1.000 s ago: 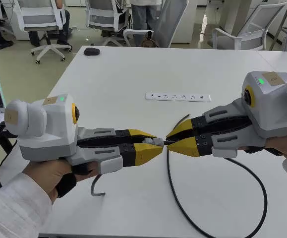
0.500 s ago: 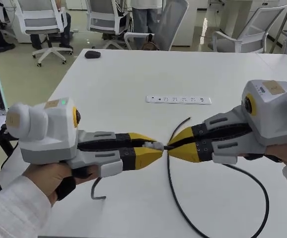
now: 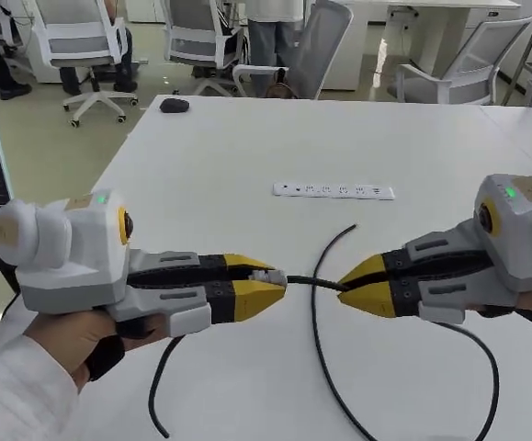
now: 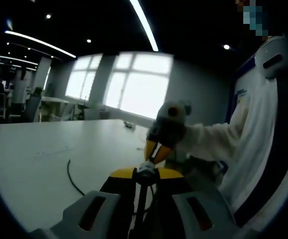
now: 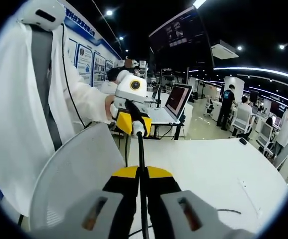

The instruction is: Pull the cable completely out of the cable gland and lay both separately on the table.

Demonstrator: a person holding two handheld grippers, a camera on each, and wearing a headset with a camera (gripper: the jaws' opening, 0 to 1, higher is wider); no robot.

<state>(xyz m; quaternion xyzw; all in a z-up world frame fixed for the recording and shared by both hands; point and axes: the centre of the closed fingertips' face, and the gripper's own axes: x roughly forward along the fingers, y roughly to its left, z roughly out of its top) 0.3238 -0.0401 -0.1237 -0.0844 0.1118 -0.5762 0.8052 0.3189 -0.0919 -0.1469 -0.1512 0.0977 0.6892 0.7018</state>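
Head view: the left gripper (image 3: 278,278) comes in from 9 o'clock, its jaws clamped on the little grey gland (image 3: 271,274) right at the yellow tips. Facing it from 3 o'clock, the right gripper (image 3: 343,285) has its jaws pinched tight on the black cable (image 3: 313,281) just beside the gland, and a short straight stretch of cable bridges the two noses. So the cable sits in the gland, not out yet, and both hang between the grippers over the white table (image 3: 229,156). Down on the table, an arc of cable runs from a free end at 12 o'clock of the noses, passes beneath them and sweeps off toward 6 o'clock. Another loop bends round at 4 o'clock, below the right gripper's body. One more length trails from under the left gripper toward 7 o'clock. Beyond the grippers, at 12 o'clock, a white power strip (image 3: 333,190) lies flat, well apart from the cable. A dark mouse (image 3: 174,105) rests near the far edge at 11 o'clock, with office chairs (image 3: 73,37) behind it. In the left gripper view the gland is wedged between that gripper's own tips, and the right gripper points back at it from 12 o'clock. In the right gripper view the cable leaves the shut tips and climbs straight to the gland at 12 o'clock, with an open laptop (image 5: 177,99) at 1 o'clock behind.
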